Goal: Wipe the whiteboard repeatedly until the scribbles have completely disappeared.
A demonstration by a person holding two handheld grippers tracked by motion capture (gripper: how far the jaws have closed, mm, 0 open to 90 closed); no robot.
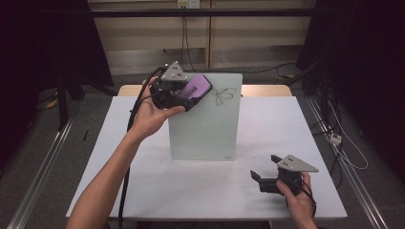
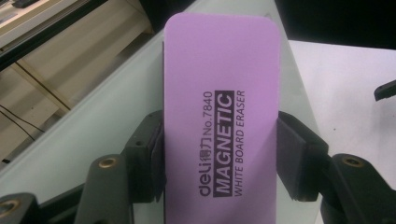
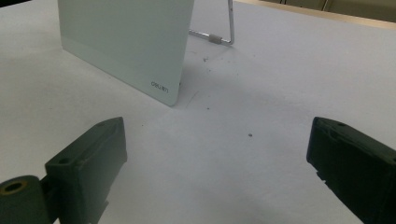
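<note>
Nearest to me, at the front right of the white counter (image 1: 143, 191), the right claw (image 1: 264, 175) rests low in the person's right hand (image 1: 297, 195), with its grey three-cornered plate on top. Its two black jaws stand wide apart with nothing between them, pointing across the bare counter toward the board's lower corner. From the right gripper view, the space between the jaws is plain white surface with a few dark specks.

Further in, about the middle of the counter, stands the glass whiteboard (image 1: 205, 129), pale green and leaning back on a thin metal stand (image 3: 224, 35) behind it. A small maker's mark sits at its lower right corner, and a looping black scribble (image 1: 223, 95) is drawn near its top right.

Up at the board's top left corner, the left hand (image 1: 150, 112) holds the left claw (image 1: 193, 95) raised, its cable trailing down along the forearm. This claw is clamped on a purple eraser (image 2: 222, 116), the pads pressing its two long sides. In the left gripper view the eraser's printed label reads as a magnetic whiteboard eraser, and its far end lies over the glass near the board's upper edge, just left of the scribble. Whether it touches the glass I cannot tell.

Beyond the counter runs a wooden edge, then grey floor and a wall with hanging cables.
</note>
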